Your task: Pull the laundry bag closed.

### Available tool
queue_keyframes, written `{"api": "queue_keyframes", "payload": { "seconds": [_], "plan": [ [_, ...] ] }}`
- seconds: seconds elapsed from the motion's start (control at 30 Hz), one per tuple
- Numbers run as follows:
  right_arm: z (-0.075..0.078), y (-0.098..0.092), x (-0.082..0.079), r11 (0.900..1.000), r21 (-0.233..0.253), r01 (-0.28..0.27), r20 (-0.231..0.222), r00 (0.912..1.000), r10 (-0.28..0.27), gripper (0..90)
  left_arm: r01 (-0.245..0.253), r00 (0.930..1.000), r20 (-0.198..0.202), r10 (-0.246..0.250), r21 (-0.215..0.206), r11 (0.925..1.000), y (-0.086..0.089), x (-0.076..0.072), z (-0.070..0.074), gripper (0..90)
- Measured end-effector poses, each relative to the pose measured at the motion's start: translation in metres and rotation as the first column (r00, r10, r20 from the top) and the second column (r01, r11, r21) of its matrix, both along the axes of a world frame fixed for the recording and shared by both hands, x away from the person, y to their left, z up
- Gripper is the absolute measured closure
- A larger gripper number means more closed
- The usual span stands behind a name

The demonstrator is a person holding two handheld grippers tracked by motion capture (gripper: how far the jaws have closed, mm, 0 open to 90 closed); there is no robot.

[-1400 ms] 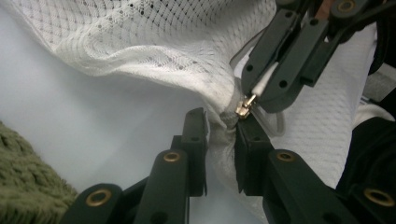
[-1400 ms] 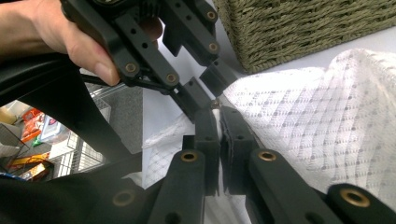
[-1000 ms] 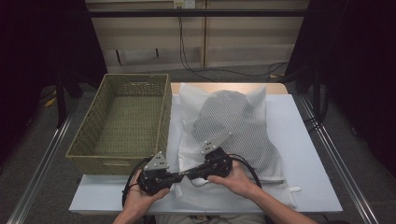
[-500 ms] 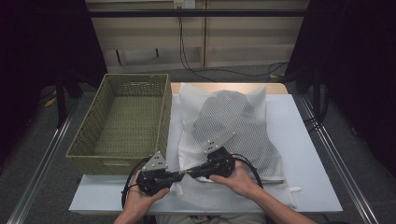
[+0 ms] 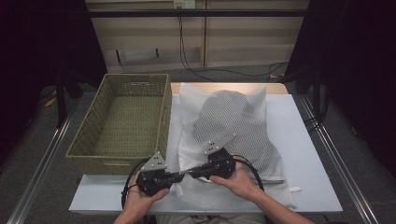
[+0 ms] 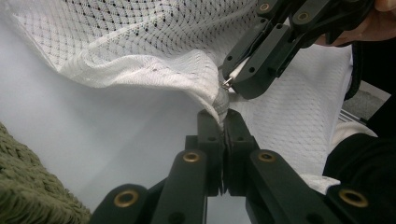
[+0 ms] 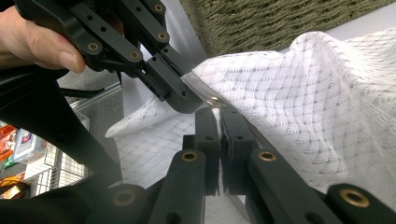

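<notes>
Both grippers, left (image 5: 180,176) and right (image 5: 187,172), clamp the mesh bag's (image 5: 233,126) near edge; basket (image 5: 122,122) at ten o'clock lies empty.

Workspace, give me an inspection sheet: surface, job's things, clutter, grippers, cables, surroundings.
Surface: white table, mostly bare at the right.
Job's things: white mesh bag lying flat with something grey inside; its near corner, by the zipper pull, is lifted.
Clutter: woven basket left of the bag, nothing seen inside.
Grippers: left gripper shut on the bag's corner; right gripper shut on the edge beside it, tips nearly meeting.
Cables: black cables loop from both grippers.
Surroundings: dark curtains, metal rails, wall wiring.
</notes>
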State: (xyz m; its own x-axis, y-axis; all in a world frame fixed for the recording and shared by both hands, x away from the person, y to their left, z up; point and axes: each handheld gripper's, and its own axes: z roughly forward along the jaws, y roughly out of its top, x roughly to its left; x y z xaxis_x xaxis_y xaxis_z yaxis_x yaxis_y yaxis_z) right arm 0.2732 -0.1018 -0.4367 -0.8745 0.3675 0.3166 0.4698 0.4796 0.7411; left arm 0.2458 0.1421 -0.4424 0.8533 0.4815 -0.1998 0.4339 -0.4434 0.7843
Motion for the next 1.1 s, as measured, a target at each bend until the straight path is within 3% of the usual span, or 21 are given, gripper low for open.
{"api": "queue_keyframes", "payload": {
  "seconds": [0.23, 0.47, 1.1],
  "plan": [
    [0.003, -0.005, -0.006, 1.0, -0.026, 0.014, 0.019, 0.9997, -0.013, 87.5, 0.014, 0.9999, 0.001, -0.014, -0.002, 0.9999, -0.002, -0.001, 0.0, 87.9],
    [0.003, -0.01, -0.006, 1.0, -0.019, 0.013, 0.028, 0.9995, -0.012, 87.5, 0.011, 0.9999, 0.007, -0.011, 0.006, 0.9999, -0.003, -0.002, 0.003, 88.0],
    [-0.006, -0.011, -0.005, 0.999, -0.023, 0.042, 0.006, 0.9991, -0.042, 87.5, 0.014, 0.9999, -0.01, -0.014, 0.003, 0.9999, 0.002, -0.002, 0.0, 88.0]
  ]
}}
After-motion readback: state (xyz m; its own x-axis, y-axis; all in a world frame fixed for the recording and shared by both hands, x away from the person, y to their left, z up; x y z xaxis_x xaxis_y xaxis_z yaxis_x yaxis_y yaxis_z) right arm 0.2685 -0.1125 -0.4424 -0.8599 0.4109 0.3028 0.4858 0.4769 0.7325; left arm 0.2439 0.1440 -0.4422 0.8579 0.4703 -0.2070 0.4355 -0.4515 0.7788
